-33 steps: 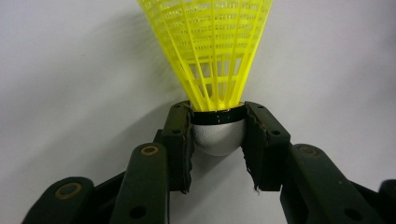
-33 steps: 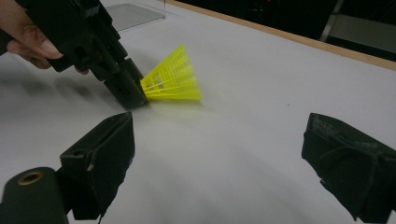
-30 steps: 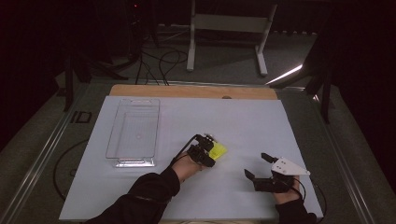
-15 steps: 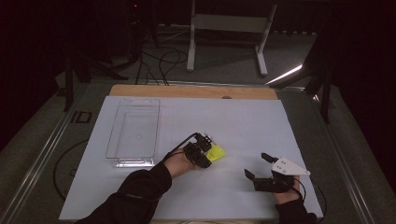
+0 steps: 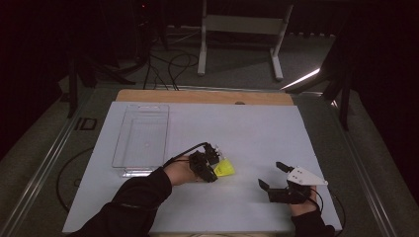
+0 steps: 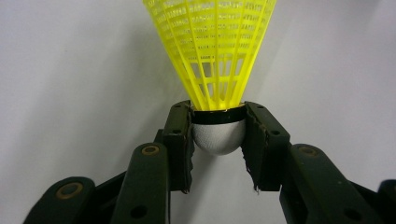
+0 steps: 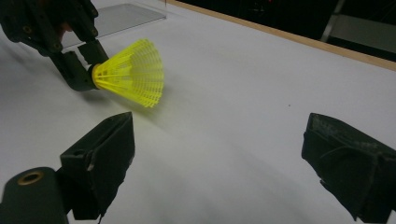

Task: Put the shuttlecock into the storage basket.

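A yellow plastic shuttlecock (image 5: 226, 169) with a white cork is held just above the white table sheet (image 5: 247, 133). My left gripper (image 5: 213, 166) is shut on it. In the left gripper view both pads (image 6: 180, 140) press the sides of the cork (image 6: 218, 139), and the yellow skirt (image 6: 215, 46) points away from me. The right gripper view shows the shuttlecock (image 7: 133, 72) lying almost level in the left gripper (image 7: 79, 65). My right gripper (image 5: 272, 174) rests near the front right of the sheet, open, with nothing between its jaws (image 7: 219, 163).
A clear plastic tray (image 5: 118, 148) lies on the left part of the sheet, just left of the left hand; its corner (image 7: 116, 16) appears in the right gripper view. A wooden table edge (image 5: 197, 96) runs along the back. Beyond it are a metal stand and cables on the floor.
The left hand has shifted a little to the left with the shuttlecock still gripped. The right gripper has stayed where it was.
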The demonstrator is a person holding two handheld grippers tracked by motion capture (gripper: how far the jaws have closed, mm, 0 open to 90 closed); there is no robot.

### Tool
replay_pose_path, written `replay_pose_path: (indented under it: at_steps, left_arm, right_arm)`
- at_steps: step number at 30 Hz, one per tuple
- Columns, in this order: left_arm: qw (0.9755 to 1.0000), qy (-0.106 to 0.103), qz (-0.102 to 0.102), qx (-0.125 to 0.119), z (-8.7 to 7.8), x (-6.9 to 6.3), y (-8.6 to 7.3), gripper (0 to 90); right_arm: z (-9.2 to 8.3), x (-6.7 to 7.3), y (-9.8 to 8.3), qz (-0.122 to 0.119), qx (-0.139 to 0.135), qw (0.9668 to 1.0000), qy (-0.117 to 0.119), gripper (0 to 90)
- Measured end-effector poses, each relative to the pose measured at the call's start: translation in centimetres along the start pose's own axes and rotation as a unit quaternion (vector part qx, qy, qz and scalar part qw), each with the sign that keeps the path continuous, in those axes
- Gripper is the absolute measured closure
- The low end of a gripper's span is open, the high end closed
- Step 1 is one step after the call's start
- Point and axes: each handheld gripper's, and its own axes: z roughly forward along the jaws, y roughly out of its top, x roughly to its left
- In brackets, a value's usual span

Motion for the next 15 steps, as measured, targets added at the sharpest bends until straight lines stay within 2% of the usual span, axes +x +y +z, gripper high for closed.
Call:
replay_pose_path:
  at_steps: [3,7,9,11,15]
  left_arm:
    - [0.9999,-0.009,0.002,0.006,-0.4,0.1,-0.2,65.2]
    - [0.9998,-0.008,0.006,0.015,-0.8,0.2,-0.4,65.1]
    - [0.9996,-0.011,0.017,0.021,-1.3,0.3,-0.7,65.1]
    - [0.9994,-0.013,0.019,0.025,-1.6,0.4,-0.9,65.1]
    - [0.9994,-0.022,0.018,0.021,-2.0,0.6,-1.3,65.1]
  right_arm:
    - [0.0,0.0,0.0,-0.001,0.000,1.0000,0.000,9.6]
    - [0.0,0.0,0.0,-0.001,0.000,1.0000,0.000,9.6]
    - [0.0,0.0,0.0,-0.002,0.000,1.0000,0.000,9.6]
    - [0.0,0.0,0.0,-0.002,-0.001,1.0000,0.001,9.6]
    - [0.0,0.0,0.0,-0.003,0.001,1.0000,0.001,9.6]
